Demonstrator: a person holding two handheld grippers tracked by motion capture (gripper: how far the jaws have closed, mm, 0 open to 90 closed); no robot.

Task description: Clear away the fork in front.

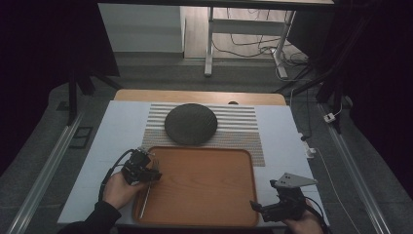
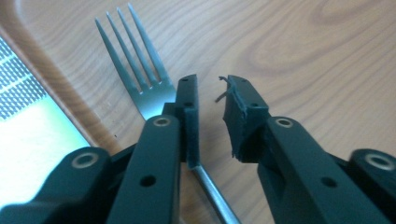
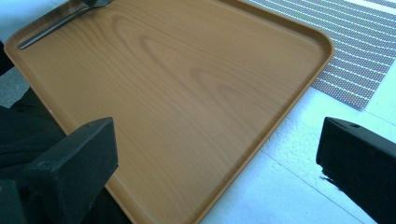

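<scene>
A metal fork (image 1: 145, 199) lies along the left side of the wooden tray (image 1: 204, 185), tines pointing away from me. My left gripper (image 1: 154, 169) hovers low over the fork's neck. In the left gripper view the jaws of the left gripper (image 2: 210, 93) stand a little apart, the left one resting over the neck of the fork (image 2: 140, 70), with the handle running out between them on the tray (image 2: 289, 46). My right gripper (image 1: 257, 206) sits at the tray's near right corner. The right gripper (image 3: 217, 144) is wide open over the tray (image 3: 177, 84) edge, holding nothing.
A dark round plate (image 1: 190, 124) rests on a striped placemat (image 1: 243, 129) just behind the tray. The table is covered in white (image 1: 117, 131). Desk legs and cables stand on the floor beyond the table's far edge.
</scene>
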